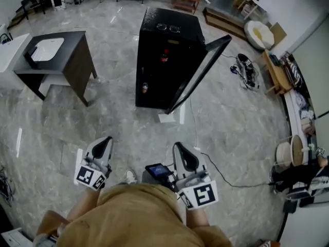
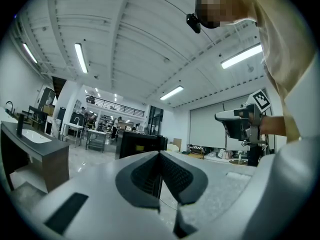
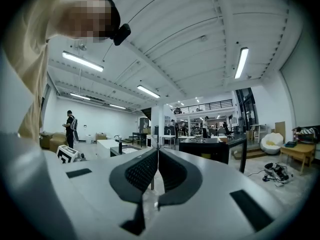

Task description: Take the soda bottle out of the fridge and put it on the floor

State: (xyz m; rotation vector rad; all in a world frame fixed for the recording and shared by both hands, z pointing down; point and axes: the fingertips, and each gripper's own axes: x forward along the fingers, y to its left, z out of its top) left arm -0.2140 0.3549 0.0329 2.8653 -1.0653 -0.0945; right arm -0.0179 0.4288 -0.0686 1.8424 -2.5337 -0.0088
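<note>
Left tool (image 2: 160, 155), ribbed jaws pressed together, faces boxy black fridge (image 1: 172, 19).

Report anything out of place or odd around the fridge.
The black fridge has its door hanging wide open. A white flat scrap lies on the floor at its foot, and a loose cable trails across the floor in front of it, where it could be tripped over. Nothing looks spilled or broken.

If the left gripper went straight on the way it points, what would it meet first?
Probably the black fridge, right above the shut jaw tips of the left gripper, with only bare floor between; distance unclear.
</note>
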